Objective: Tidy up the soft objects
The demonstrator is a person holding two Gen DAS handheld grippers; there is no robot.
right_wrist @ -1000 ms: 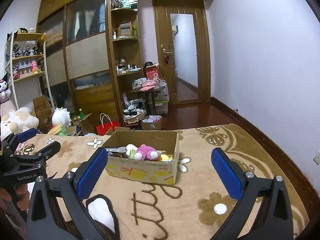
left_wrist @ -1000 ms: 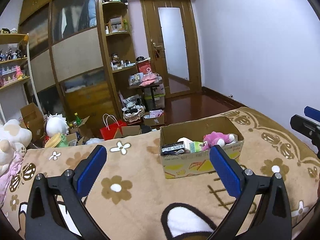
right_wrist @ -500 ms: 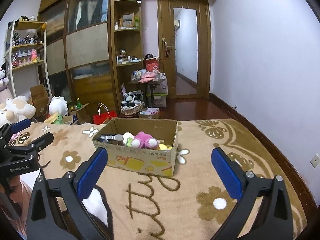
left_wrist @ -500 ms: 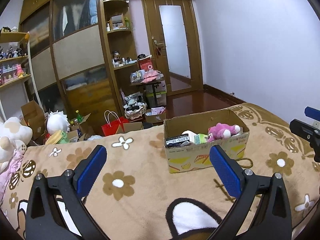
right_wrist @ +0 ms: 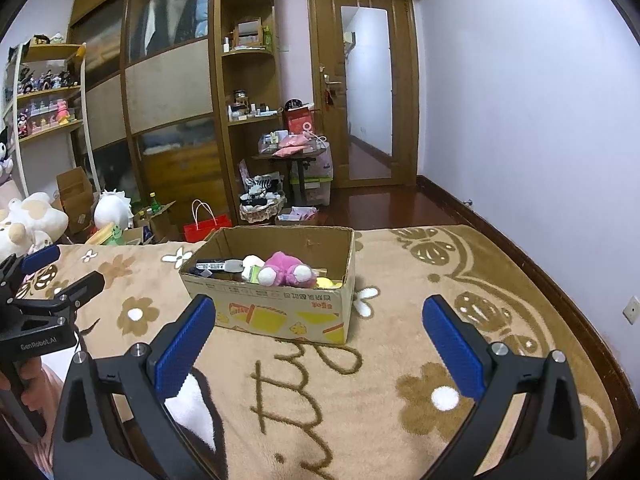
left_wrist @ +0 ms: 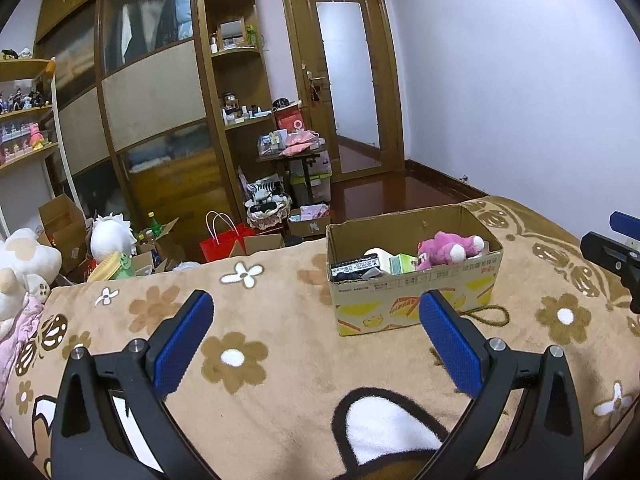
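I have brought both grippers nearer the cardboard box [right_wrist: 276, 292]; left gripper [left_wrist: 316, 336] and right gripper [right_wrist: 318, 334] stay spread, empty, probably approaching the pink plush [right_wrist: 286, 272] inside.

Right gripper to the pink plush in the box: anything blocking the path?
Only the cardboard box near wall stands between the open right gripper and the pink plush; the box top is open, nothing covers it.

I am working in a home bedroom: a bed under a tan fleece blanket with brown flowers [left_wrist: 280, 320], a tall wooden wardrobe with frosted panels [left_wrist: 156, 92], shelves of what seem to be small figurines [right_wrist: 44, 80], and a white plush toy [left_wrist: 24, 256].
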